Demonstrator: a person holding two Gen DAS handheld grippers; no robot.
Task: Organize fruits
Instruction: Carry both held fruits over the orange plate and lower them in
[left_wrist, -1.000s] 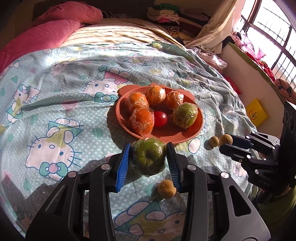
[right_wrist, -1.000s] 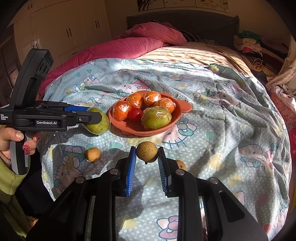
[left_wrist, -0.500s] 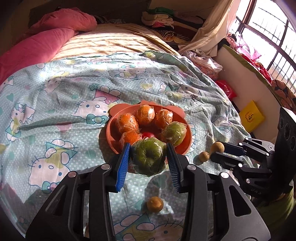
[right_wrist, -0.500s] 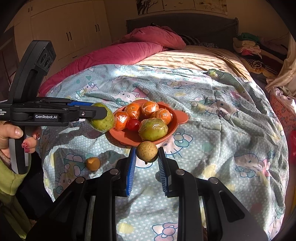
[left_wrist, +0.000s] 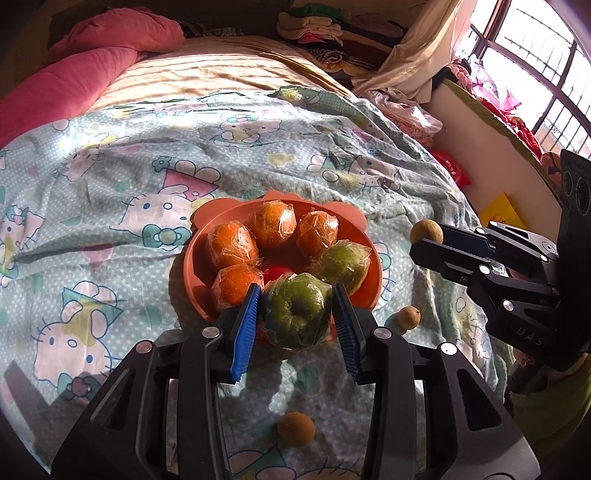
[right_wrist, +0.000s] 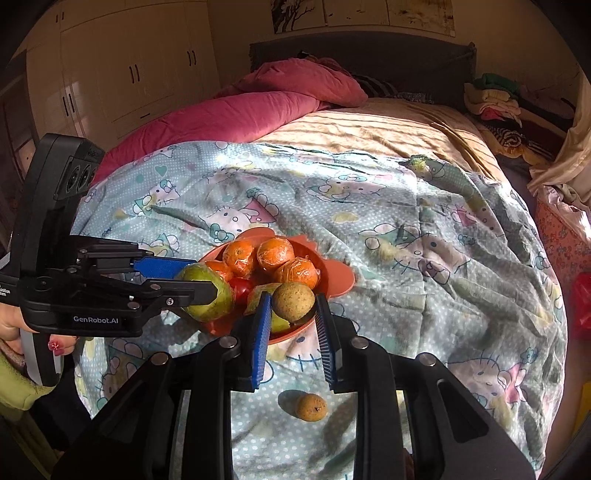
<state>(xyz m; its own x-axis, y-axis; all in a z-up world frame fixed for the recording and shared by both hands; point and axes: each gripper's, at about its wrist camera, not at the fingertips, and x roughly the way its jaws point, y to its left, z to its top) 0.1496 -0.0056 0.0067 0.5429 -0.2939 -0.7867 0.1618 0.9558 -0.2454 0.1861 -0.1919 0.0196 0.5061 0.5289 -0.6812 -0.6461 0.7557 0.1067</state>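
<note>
You are holding a wrapped green fruit (left_wrist: 298, 309) in the left gripper (left_wrist: 297, 314) and a small brown fruit (right_wrist: 293, 301) in the right gripper (right_wrist: 292, 314), both over the orange plate (left_wrist: 373, 275) (already loaded); two brown fruits (left_wrist: 296, 429) are waiting on the bedsheet (left_wrist: 110, 206).

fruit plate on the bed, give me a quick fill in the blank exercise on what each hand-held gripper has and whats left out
1. The left hand-held gripper holds a wrapped ____ fruit.
2. The right hand-held gripper grips a small round ____ fruit.
3. The plate holds ____ wrapped oranges.
4. Loose on the bedsheet lie ____ small brown fruits.

Missing words: green; brown; four; two
</note>
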